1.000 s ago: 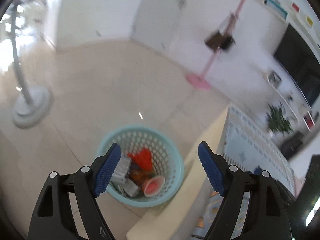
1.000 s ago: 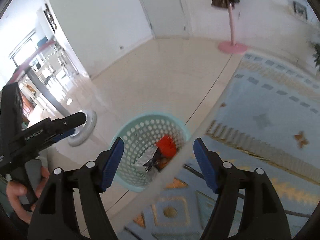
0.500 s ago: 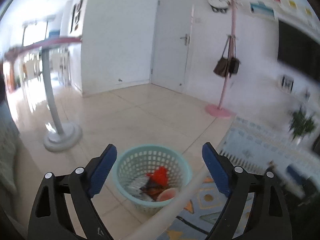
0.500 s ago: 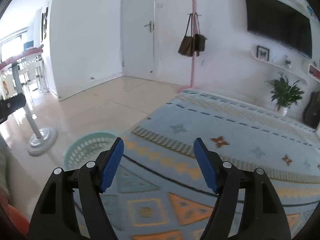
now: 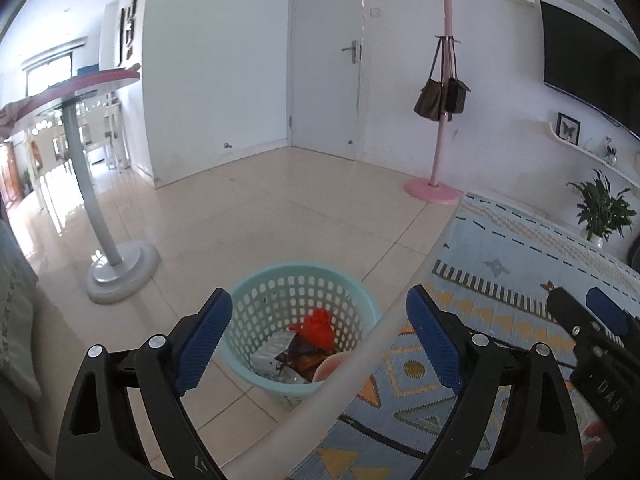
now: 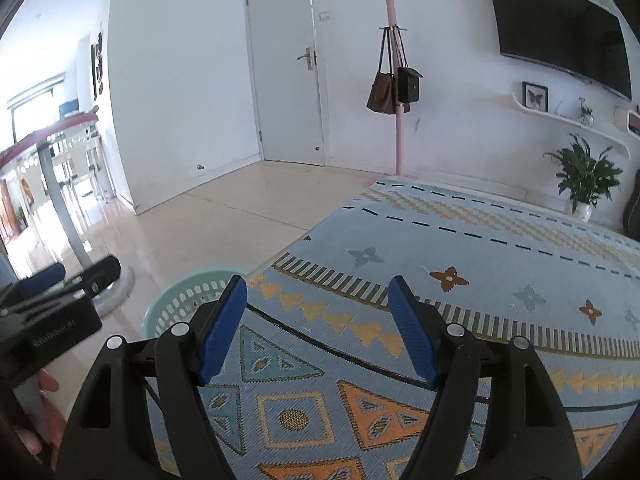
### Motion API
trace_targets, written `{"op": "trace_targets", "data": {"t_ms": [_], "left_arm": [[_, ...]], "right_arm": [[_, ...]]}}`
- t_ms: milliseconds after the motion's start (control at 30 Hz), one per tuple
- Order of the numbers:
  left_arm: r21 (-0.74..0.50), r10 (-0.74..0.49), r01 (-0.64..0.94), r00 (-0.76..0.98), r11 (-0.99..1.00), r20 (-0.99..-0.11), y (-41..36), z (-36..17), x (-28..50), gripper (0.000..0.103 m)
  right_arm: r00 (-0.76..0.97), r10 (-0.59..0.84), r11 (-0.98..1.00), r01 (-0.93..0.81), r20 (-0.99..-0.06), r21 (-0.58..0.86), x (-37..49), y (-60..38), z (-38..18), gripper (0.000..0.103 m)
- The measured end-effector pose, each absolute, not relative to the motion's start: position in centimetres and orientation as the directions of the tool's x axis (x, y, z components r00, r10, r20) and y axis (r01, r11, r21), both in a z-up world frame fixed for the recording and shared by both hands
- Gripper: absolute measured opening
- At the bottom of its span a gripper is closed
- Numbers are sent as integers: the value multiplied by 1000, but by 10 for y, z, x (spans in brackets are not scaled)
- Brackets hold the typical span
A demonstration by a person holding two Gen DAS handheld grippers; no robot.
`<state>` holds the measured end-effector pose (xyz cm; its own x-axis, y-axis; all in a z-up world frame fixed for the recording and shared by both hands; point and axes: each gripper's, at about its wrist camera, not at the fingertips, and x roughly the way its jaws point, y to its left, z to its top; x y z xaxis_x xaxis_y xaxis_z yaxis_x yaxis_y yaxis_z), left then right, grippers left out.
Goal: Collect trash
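A turquoise perforated basket [image 5: 280, 292] stands on the tiled floor beside a glass table edge [image 5: 360, 356]. It holds a red bag [image 5: 318, 328], foil wrappers [image 5: 274, 350] and a pink cup [image 5: 330, 366]. My left gripper [image 5: 318, 340] is open and empty, raised above and in front of the basket. My right gripper [image 6: 316, 328] is open and empty over the glass tabletop, with the patterned rug [image 6: 460, 264] showing through it. The basket rim [image 6: 180, 296] shows at the lower left of the right wrist view. The right gripper's body [image 5: 592, 336] also shows in the left wrist view.
A round table on a grey pedestal [image 5: 108, 240] stands left of the basket. A pink coat stand [image 5: 438, 148] with bags is by the white door [image 5: 326, 60]. A potted plant [image 6: 584, 180], wall shelf and TV [image 6: 560, 28] are at the right.
Both grippers have lifted and tilted up from looking down into the basket to looking across the room. The right gripper swung right over the tabletop. Both stayed open.
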<state>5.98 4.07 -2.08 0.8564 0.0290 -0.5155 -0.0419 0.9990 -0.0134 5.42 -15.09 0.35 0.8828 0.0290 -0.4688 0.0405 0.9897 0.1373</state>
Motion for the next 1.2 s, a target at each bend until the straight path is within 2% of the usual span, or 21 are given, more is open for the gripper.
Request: {"op": "trace_targets", "data": {"t_ms": [133, 1200], "left_arm": [[0, 39, -45, 855, 999, -518, 42, -21, 59, 86], [-8, 32, -41, 869, 999, -495, 37, -17, 54, 87]], "right_arm": [[877, 46, 984, 42, -479, 171, 56, -157, 3, 70], [867, 45, 989, 29, -496, 142, 57, -149, 1, 71]]}}
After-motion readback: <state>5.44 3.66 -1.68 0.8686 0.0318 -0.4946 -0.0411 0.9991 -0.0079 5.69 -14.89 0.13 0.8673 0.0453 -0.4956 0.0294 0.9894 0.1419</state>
